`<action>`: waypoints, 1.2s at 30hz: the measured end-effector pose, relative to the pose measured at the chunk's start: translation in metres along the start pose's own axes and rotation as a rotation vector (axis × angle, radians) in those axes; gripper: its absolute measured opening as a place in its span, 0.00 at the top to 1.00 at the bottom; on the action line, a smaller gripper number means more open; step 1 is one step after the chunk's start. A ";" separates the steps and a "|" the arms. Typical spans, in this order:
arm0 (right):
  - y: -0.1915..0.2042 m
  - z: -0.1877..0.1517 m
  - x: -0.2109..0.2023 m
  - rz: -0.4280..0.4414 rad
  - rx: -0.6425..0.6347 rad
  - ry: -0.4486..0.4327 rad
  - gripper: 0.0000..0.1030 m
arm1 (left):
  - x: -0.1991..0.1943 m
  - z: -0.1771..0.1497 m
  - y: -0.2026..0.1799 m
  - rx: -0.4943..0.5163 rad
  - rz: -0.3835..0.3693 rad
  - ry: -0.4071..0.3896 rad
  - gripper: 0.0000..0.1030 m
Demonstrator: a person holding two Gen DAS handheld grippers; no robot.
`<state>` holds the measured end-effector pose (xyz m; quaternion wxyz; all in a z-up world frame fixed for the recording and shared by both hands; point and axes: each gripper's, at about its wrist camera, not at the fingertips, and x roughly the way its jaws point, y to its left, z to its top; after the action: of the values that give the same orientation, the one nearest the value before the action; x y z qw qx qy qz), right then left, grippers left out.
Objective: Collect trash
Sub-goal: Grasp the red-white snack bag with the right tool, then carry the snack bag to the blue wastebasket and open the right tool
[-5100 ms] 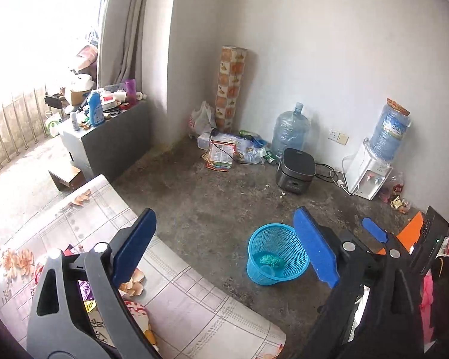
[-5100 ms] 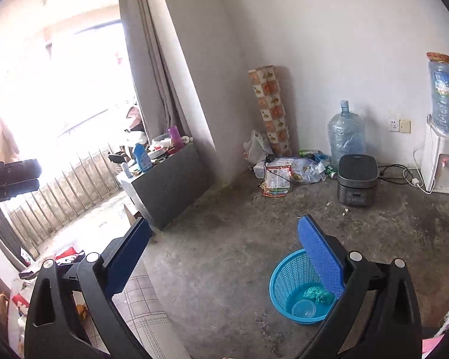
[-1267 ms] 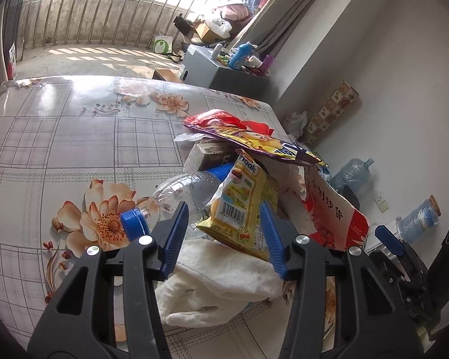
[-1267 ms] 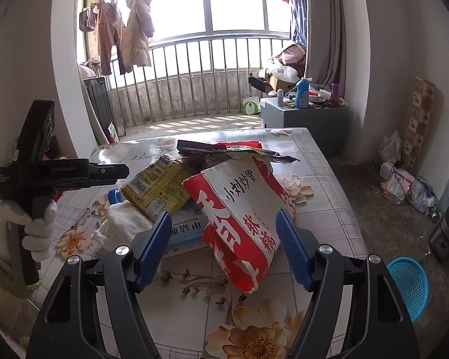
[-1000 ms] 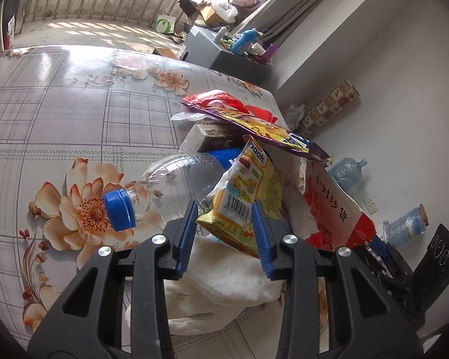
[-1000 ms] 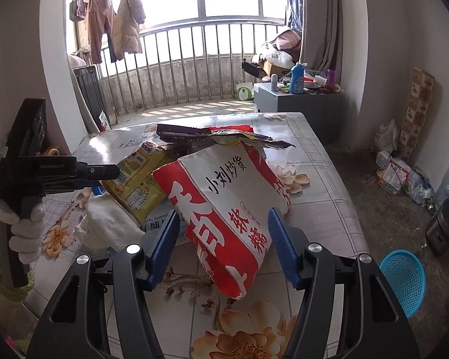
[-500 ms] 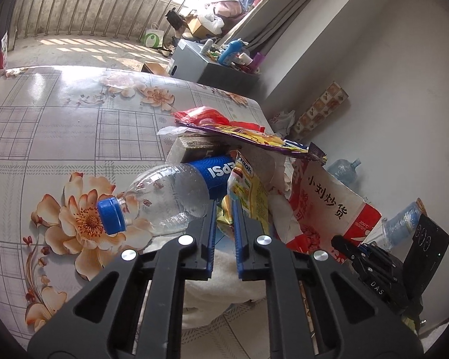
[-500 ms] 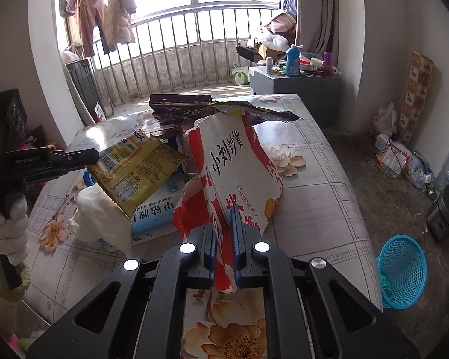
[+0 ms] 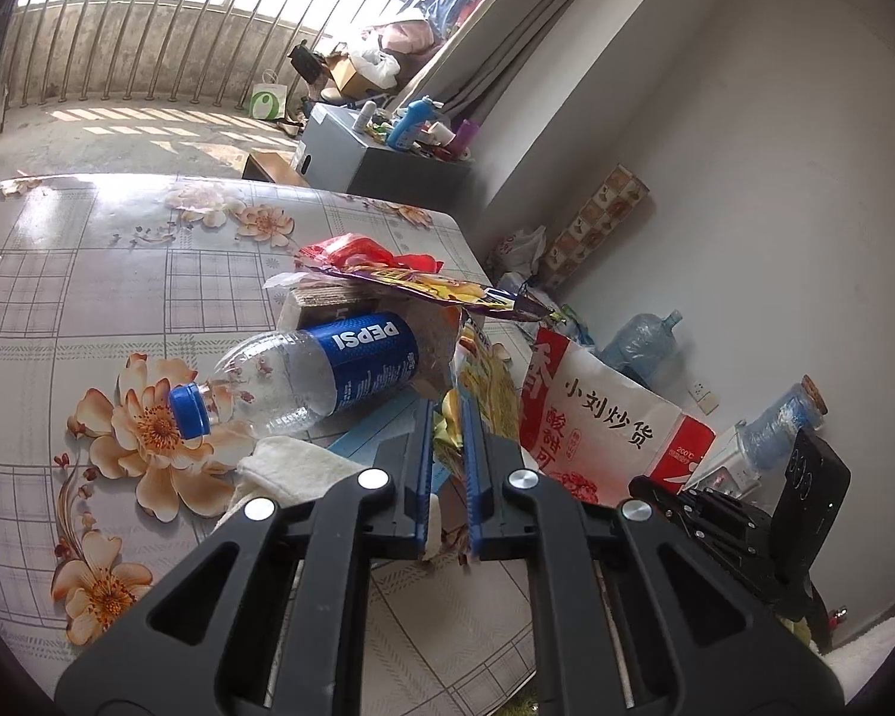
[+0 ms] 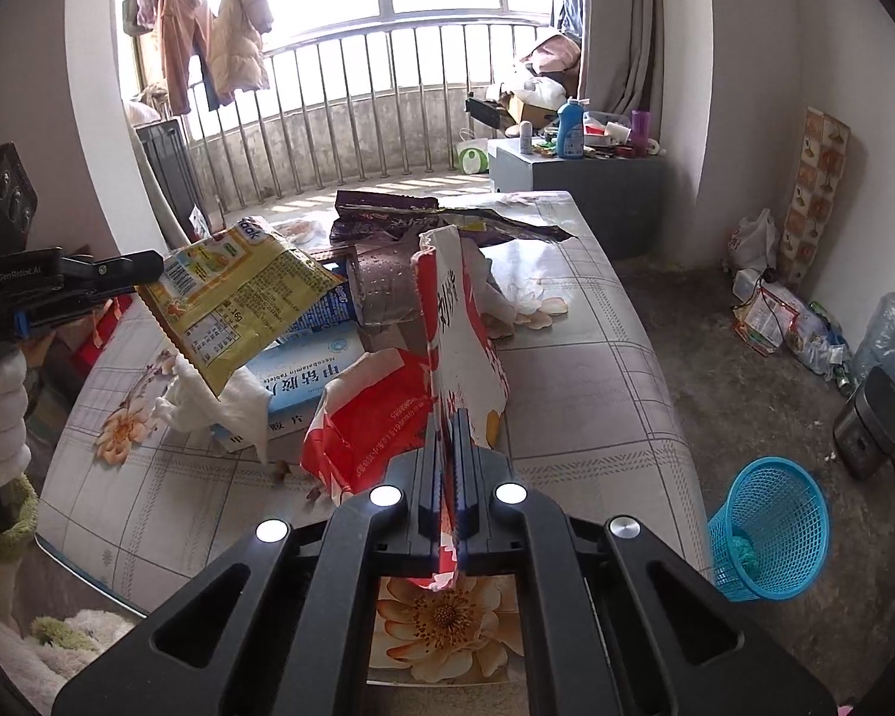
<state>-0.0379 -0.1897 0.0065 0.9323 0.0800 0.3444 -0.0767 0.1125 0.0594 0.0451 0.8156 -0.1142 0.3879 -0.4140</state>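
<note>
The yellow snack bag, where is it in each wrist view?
Left wrist: yellow bag at centre, edge-on, pinched in the left gripper.
Right wrist: yellow bag at upper left, lifted off the pile.
Shared landmark: the red and white bag.

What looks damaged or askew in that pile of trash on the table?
The red and white snack bag is torn open and crumpled, standing on edge in the right hand-held gripper. The empty Pepsi bottle lies tipped on its side against the cardboard box.
</note>
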 end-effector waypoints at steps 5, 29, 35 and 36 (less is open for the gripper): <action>-0.013 -0.001 -0.028 -0.006 0.035 -0.052 0.98 | -0.010 0.004 -0.029 0.060 -0.032 -0.021 0.93; -0.213 -0.020 -0.117 -0.436 0.327 -0.262 0.99 | 0.209 0.053 -0.257 0.334 -0.350 0.278 0.93; -0.295 -0.029 -0.079 -0.491 0.410 -0.206 0.99 | 0.326 0.023 -0.319 0.400 -0.315 0.470 0.93; -0.307 -0.031 -0.070 -0.487 0.419 -0.191 0.99 | 0.345 0.017 -0.326 0.406 -0.306 0.499 0.93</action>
<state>-0.1709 -0.4770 -0.0009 0.8780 0.1779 0.2410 -0.3734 0.0566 -0.4120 0.0364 0.6302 0.0982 0.4634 -0.6152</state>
